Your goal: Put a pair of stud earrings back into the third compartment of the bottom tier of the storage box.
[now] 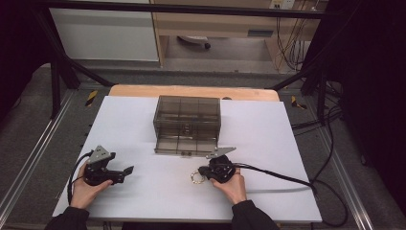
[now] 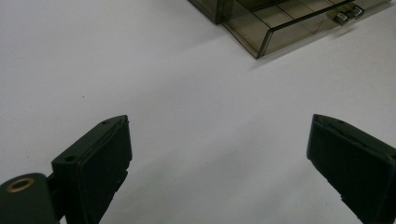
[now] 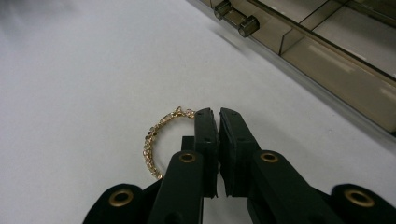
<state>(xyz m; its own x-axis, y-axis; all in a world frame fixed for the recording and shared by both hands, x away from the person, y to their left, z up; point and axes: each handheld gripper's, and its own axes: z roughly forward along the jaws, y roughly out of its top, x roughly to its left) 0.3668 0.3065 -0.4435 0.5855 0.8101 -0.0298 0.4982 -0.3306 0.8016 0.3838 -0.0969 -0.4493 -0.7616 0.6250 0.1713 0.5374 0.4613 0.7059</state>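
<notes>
Right gripper (image 3: pixel 214 114) jaws pressed together on gold bracelet (image 3: pixel 154 140), lower centre; left gripper (image 2: pixel 217 140) gaping, empty.

A white-topped table (image 1: pixel 268 143) stands on grey floor (image 1: pixel 28 124), a wooden cabinet (image 1: pixel 210 24) and black frame bars (image 1: pixel 182 8) behind.

White sheet (image 1: pixel 143 120) covering a wooden table (image 1: pixel 191 90), whose bare edge shows at the far side. Smoked transparent drawer box (image 1: pixel 187 118) at the sheet's centre, divided into compartments; its lowest drawer (image 1: pixel 186 146) pulled out toward the near side, with two small knobs (image 3: pixel 236 17) on its front. Black frame (image 1: pixel 191 8) spanning the scene above. Beyond the table: grey floor, white cabinet (image 1: pixel 105 33), wooden desk (image 1: pixel 215 21). Cables (image 1: pixel 289 38) hanging at right.
</notes>
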